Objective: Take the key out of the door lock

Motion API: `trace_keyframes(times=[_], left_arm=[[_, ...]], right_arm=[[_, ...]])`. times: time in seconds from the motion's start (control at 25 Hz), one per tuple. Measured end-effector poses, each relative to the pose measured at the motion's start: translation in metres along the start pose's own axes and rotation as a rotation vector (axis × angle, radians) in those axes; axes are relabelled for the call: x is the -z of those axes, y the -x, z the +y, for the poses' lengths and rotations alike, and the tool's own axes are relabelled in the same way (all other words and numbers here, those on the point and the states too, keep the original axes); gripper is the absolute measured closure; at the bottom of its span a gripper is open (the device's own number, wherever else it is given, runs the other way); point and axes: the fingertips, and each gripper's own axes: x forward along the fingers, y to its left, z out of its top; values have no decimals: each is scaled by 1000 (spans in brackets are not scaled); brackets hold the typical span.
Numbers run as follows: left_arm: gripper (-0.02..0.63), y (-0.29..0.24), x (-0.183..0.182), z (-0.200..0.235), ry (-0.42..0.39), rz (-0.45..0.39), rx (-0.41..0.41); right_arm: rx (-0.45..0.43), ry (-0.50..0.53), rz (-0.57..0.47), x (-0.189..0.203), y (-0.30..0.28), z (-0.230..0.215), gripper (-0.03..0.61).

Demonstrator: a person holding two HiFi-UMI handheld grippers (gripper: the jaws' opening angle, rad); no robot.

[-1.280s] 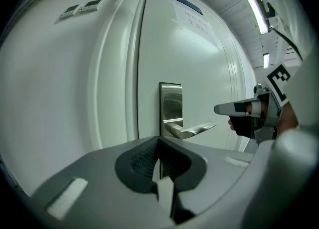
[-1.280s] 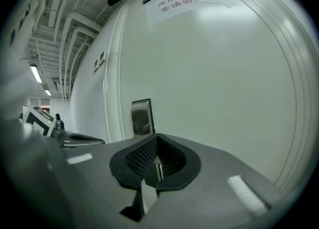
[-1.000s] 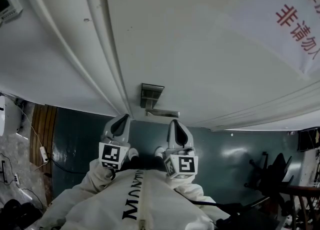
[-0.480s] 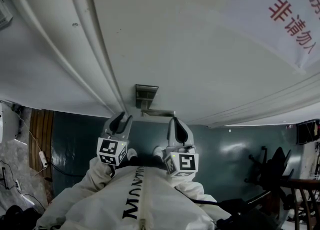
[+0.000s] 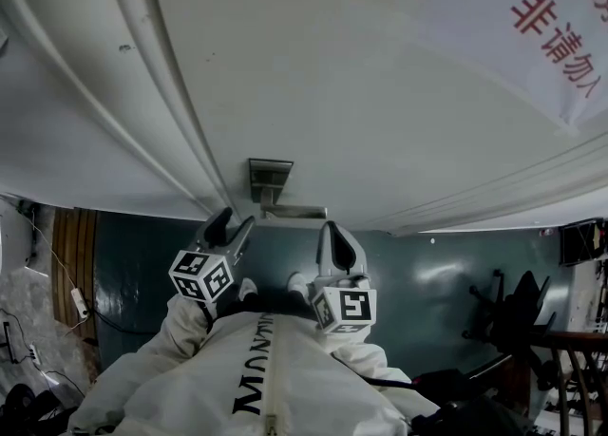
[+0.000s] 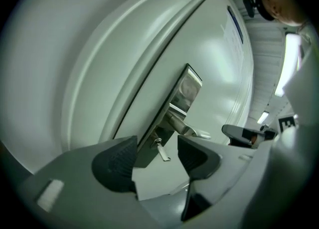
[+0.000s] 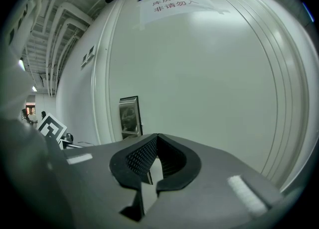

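A small silver key (image 6: 162, 151) sticks out of the keyhole at the lower end of the metal lock plate (image 6: 182, 96), just under the lever handle (image 6: 188, 129). My left gripper (image 6: 157, 159) points at it, its jaws opening wide; the key shows in the gap ahead of the pads, untouched. In the head view the left gripper (image 5: 228, 227) hangs just below and left of the lock plate (image 5: 269, 178) and handle (image 5: 294, 211); the key is hidden there. My right gripper (image 5: 335, 240) waits beside it, shut and empty, jaws pressed together (image 7: 156, 139).
The white door carries a paper sign (image 5: 556, 26) with red characters at upper right. Door-frame mouldings (image 5: 142, 92) run along the left. Below lies dark green floor (image 5: 427, 282), with a chair (image 5: 513, 315) at right and cables (image 5: 76, 301) at left. The person's white jacket (image 5: 256, 377) fills the bottom.
The left gripper's jaws have gone from shut to wide open, and its cube has tilted. The right gripper has stayed put. The head view has drifted slightly.
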Motion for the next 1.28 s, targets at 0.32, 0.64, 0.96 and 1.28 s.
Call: trace_keyframes(times=[0.32,0.64,0.96,1.28], left_arm=[[368,-10,6,-9,243,-46,104],[368,-24,19,-8,654,-79,228],[368,-41,28,-11,905,-100,300],[371,-52,25,-9,1003,-154,313]], right_arm=[[8,6,15,2,6,-6,578],[24,-6,35,6,13,-17,578],[30,-11,40,7,18,-21,578],[36,-18,47,10,21,-25,578]])
